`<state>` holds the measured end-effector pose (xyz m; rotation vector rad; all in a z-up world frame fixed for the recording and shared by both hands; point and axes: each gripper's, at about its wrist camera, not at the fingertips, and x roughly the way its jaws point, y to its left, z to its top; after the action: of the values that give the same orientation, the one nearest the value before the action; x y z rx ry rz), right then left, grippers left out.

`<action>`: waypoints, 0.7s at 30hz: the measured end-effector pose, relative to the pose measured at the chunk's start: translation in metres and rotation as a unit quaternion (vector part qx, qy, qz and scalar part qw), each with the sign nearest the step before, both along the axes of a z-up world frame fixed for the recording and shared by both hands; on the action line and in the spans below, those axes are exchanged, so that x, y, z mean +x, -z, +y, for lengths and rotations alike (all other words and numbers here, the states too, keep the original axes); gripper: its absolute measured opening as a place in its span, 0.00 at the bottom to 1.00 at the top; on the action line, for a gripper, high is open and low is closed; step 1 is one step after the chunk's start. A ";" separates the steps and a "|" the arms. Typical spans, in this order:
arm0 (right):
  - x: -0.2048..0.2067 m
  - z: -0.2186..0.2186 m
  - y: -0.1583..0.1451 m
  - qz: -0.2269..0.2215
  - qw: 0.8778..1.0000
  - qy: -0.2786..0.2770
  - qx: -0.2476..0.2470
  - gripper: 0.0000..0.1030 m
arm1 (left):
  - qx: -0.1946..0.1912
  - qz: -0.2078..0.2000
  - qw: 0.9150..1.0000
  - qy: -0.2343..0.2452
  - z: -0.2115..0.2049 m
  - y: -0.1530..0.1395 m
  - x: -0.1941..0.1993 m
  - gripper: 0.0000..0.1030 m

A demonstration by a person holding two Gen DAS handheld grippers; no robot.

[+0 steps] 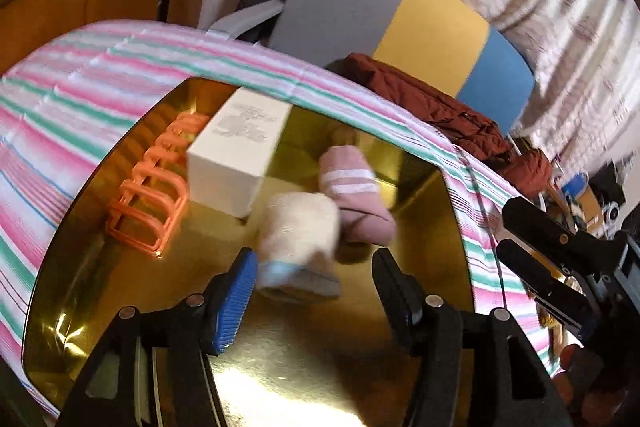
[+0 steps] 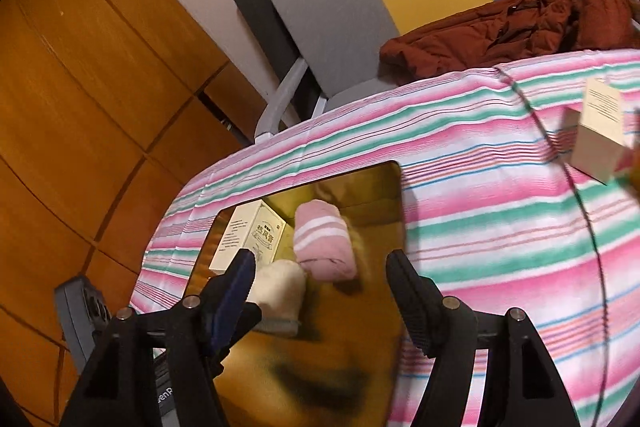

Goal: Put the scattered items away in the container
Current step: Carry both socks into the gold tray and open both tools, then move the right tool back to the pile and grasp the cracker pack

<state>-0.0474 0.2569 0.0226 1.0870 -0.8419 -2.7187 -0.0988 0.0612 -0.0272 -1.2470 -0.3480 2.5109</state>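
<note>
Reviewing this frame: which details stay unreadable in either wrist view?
- Left wrist view: print on the white box is smeared by motion blur.
- Right wrist view: the small box on the striped cloth is blurred and cut by the right edge.
- Right wrist view: the cream sock is partly hidden behind the blue-padded finger.

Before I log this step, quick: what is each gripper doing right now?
Left gripper: open, holding nothing; the cream sock lies in the gold tray ahead of it.
Right gripper: open, holding nothing.
</note>
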 end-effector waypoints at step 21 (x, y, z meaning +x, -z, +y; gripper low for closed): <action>0.120 0.106 0.034 -0.025 0.992 0.125 0.017 0.68 | 0.008 0.072 0.984 0.164 0.108 -0.032 0.083 0.58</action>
<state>0.0728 0.3626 -0.0110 1.1321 -1.0061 -2.9291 -0.0159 0.1696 0.0043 -1.0150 -0.1160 2.2902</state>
